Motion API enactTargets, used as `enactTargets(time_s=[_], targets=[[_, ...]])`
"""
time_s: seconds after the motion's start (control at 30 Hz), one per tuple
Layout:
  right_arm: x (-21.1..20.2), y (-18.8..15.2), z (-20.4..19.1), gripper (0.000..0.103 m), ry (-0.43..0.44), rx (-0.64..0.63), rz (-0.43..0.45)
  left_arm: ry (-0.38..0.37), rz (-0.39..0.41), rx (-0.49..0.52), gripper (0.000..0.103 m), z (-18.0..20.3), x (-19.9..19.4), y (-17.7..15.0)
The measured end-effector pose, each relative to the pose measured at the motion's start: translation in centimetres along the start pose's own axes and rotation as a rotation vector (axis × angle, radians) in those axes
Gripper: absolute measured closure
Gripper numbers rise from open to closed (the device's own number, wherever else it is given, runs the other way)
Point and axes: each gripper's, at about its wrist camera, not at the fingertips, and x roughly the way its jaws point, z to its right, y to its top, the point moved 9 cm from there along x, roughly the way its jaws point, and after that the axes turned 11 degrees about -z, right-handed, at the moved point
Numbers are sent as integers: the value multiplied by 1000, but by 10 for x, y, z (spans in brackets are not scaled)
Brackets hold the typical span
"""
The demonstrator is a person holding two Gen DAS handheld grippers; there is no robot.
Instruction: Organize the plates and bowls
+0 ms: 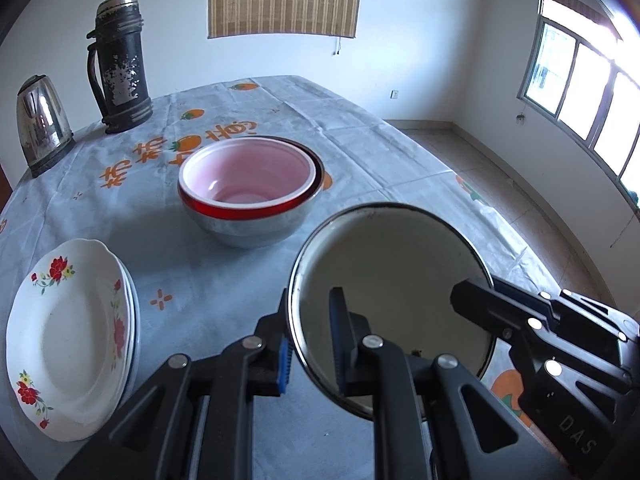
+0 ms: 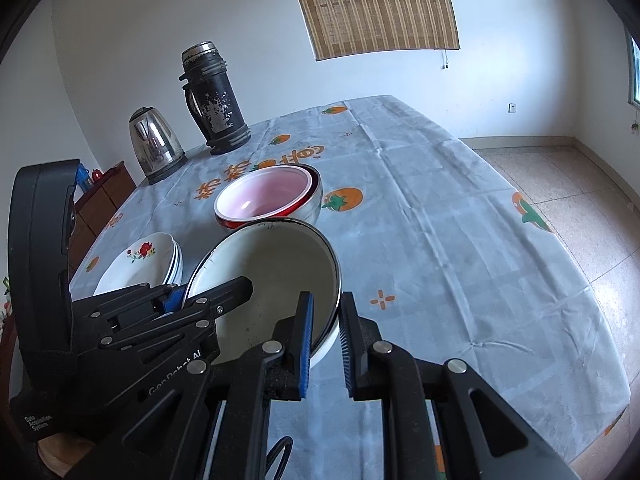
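Note:
A white enamel bowl [image 1: 392, 280] [image 2: 276, 272] with a dark rim is carried between both grippers, tilted so its inside faces the cameras. My left gripper [image 1: 310, 348] [image 2: 204, 294] is shut on its left rim, one finger inside and one outside. On the opposite rim my right gripper [image 2: 326, 340] [image 1: 478, 292] is shut the same way. Beyond it a red bowl with a pink inside [image 1: 248, 176] [image 2: 268, 196] sits nested in a steel bowl [image 1: 256, 232] [image 2: 316, 204]. A stack of white floral plates [image 1: 68, 328] [image 2: 140, 264] lies to the left.
A tall black thermos [image 1: 120, 64] [image 2: 216, 100] and a steel kettle [image 1: 42, 124] [image 2: 154, 146] stand at the far left of the table [image 2: 440, 240], covered by a printed cloth. The table's edge drops to tiled floor [image 2: 580, 200] on the right. A wooden cabinet [image 2: 104, 196] stands far left.

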Motion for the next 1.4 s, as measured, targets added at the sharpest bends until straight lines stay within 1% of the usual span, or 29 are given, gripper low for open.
enactTargets(time_s=[0.17, 0.43, 0.67, 0.87, 0.93, 1.0, 1.1, 1.2, 1.3, 1.4], targets=[[5, 2, 3, 89, 7, 7, -6, -2, -10, -1, 89, 1, 5, 3], [0, 27, -1, 89, -2, -13, 38, 18, 29, -3, 89, -4, -1, 26], [-5, 70, -12, 89, -2, -51, 104, 38, 104, -28, 89, -21, -14, 66], [9, 109, -23, 89, 3, -67, 128, 65, 132, -72, 89, -44, -11, 99], [17, 120, -24, 89, 4, -67, 127, 61, 135, -93, 89, -53, -5, 110], [26, 129, -24, 89, 1, -69, 122, 62, 129, -103, 89, -59, 3, 118], [40, 137, -24, 89, 1, -67, 104, 55, 98, -134, 89, -68, 20, 124], [51, 140, -24, 89, -4, -67, 83, 75, 62, -149, 89, -74, 36, 122], [61, 142, -24, 89, -11, -76, 64, 73, 33, -157, 89, -77, 47, 120], [71, 142, -24, 89, 8, -77, 49, 90, 11, -168, 89, -81, 55, 117]])
